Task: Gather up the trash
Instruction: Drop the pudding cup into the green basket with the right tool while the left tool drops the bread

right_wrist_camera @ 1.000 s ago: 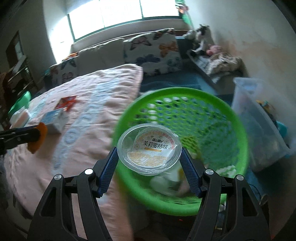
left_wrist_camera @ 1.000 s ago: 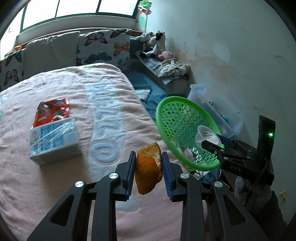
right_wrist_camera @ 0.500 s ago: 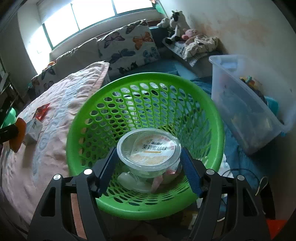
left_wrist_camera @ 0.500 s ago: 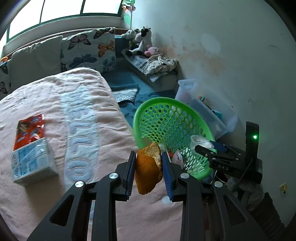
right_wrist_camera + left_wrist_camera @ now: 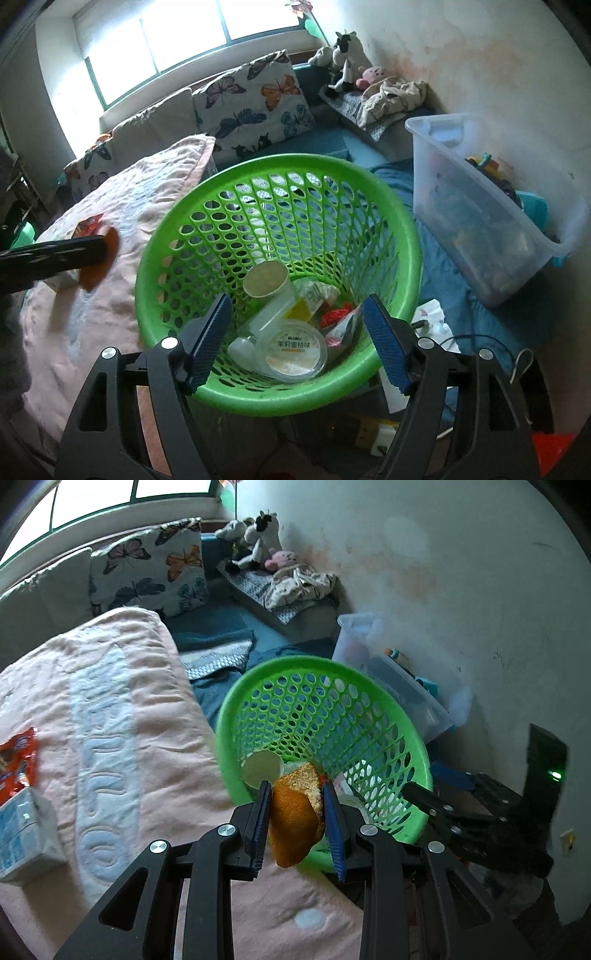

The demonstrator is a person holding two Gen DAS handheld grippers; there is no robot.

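Both wrist views look down along their fingers, the right from close above the green basket (image 5: 280, 177), the left from beside it over the bed (image 5: 110, 738), sharing the basket (image 5: 325, 716).

Red wrapper (image 5: 16, 766) cut by left edge; bin contents (image 5: 480, 236) perhaps toys, blurred.

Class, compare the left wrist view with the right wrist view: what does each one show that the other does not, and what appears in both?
Only the left wrist view shows the white tissue pack on the bed and the orange peel's pithy inside, clamped in the left gripper.

Only the right wrist view shows the clear lidded cup lying in the basket below the open right gripper.

Both show the green basket, butterfly pillow and clear storage bin.
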